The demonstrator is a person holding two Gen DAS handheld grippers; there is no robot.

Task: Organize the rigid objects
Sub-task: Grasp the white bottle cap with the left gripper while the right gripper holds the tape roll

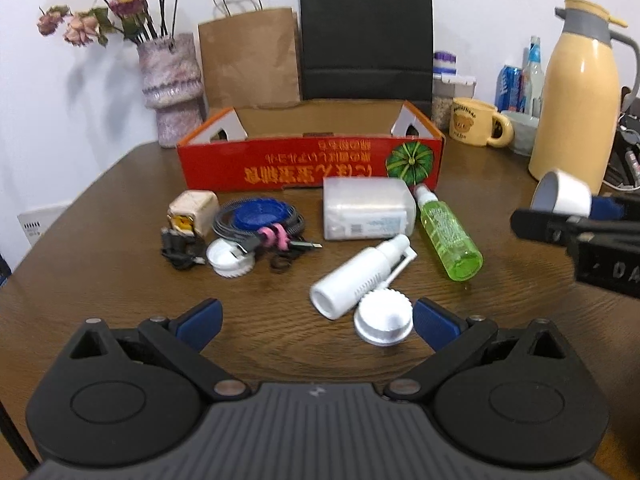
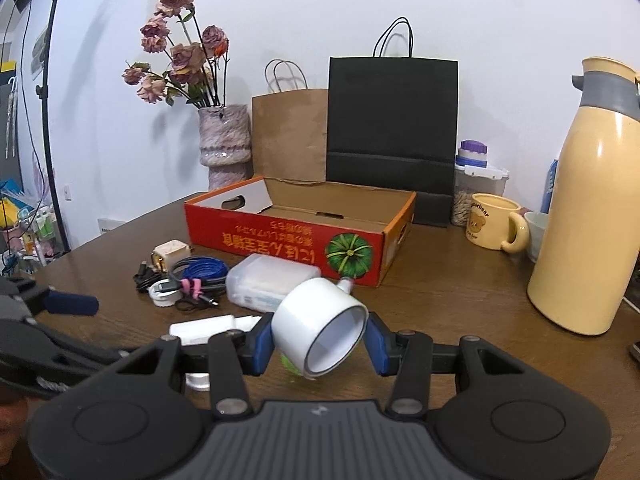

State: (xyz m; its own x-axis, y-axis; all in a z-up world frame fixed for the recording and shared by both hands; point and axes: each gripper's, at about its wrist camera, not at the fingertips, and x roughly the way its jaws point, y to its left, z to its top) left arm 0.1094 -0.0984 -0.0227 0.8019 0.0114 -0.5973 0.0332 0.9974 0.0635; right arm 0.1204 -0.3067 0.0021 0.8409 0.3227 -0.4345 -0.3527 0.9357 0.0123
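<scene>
Your right gripper (image 2: 319, 345) is clamping the white tape roll (image 2: 320, 330) above the table (image 2: 440, 304), near the red box (image 2: 288, 240). Your left gripper (image 1: 316, 320) is hanging with jaws spread wide over the white spray bottle (image 1: 356, 280), gripping nothing.

Both wrist cams sit low and close over the table (image 1: 100, 240), looking toward the red box (image 1: 310, 162). Left one faces it square-on, right one from further right; both share the box.
</scene>
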